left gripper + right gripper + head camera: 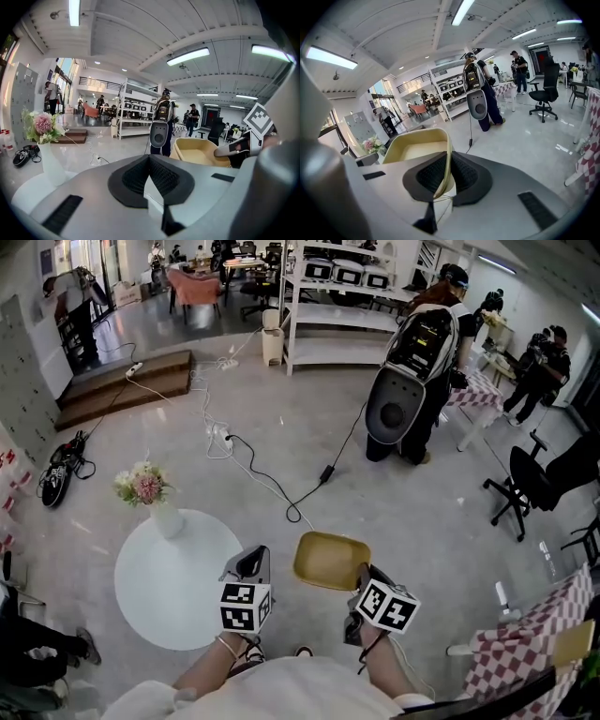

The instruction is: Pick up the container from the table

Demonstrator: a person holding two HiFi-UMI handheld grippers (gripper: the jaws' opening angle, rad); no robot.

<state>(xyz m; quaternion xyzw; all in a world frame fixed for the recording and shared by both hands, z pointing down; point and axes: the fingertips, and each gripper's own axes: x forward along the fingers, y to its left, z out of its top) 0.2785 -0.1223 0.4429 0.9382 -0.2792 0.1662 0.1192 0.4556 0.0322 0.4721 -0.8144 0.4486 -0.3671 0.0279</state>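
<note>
The container [328, 560] is a shallow tan plastic tub, held in the air over the floor just right of the round white table [178, 582]. My right gripper [361, 573] is shut on its near right rim. In the right gripper view the black pads [461, 176] pinch the tub's thin wall [444, 161], and the tub [415, 147] is empty. My left gripper [253, 563] is beside the tub's left edge, apart from it. In the left gripper view its pads [136, 176] meet with nothing between them, and the tub [199, 152] shows to the right.
A white vase of pink flowers [150, 495] stands at the table's far edge. Cables [272, 486] run across the floor. A person with a backpack [417, 362] stands ahead. An office chair [534, 486] and a checkered-cloth table [534, 643] are on the right.
</note>
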